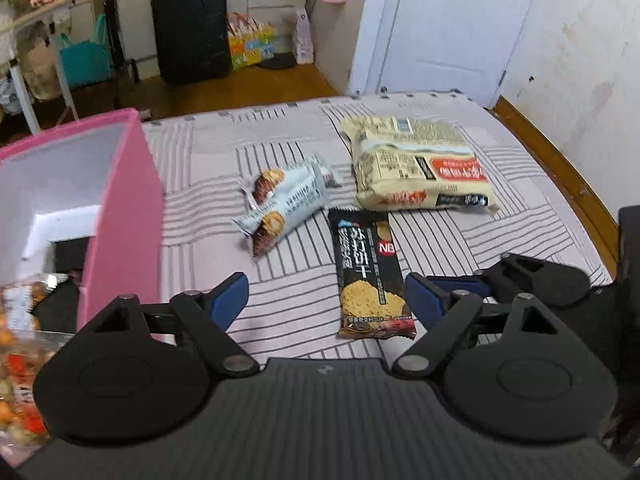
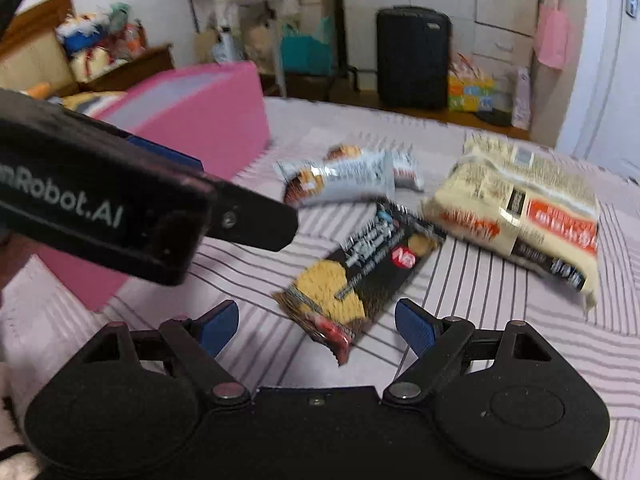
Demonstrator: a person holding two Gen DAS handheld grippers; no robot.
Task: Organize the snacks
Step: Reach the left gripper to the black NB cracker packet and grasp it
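Observation:
A black cracker packet (image 1: 368, 272) lies flat on the striped bedsheet, right in front of my open, empty left gripper (image 1: 326, 300). In the right wrist view the same packet (image 2: 360, 272) lies just ahead of my open, empty right gripper (image 2: 316, 326). Two grey-blue biscuit packs (image 1: 284, 204) (image 2: 340, 180) lie beyond it. A large cream noodle multipack (image 1: 416, 164) (image 2: 520, 212) lies to the right. A pink box (image 1: 120, 208) (image 2: 200, 120) stands open at the left with snack bags (image 1: 20, 320) inside.
The left gripper's body (image 2: 120, 208) crosses the left of the right wrist view. The bed's wooden frame (image 1: 560, 168) runs along the right edge. A black suitcase (image 1: 190, 28), bags and a drying rack stand on the floor beyond the bed.

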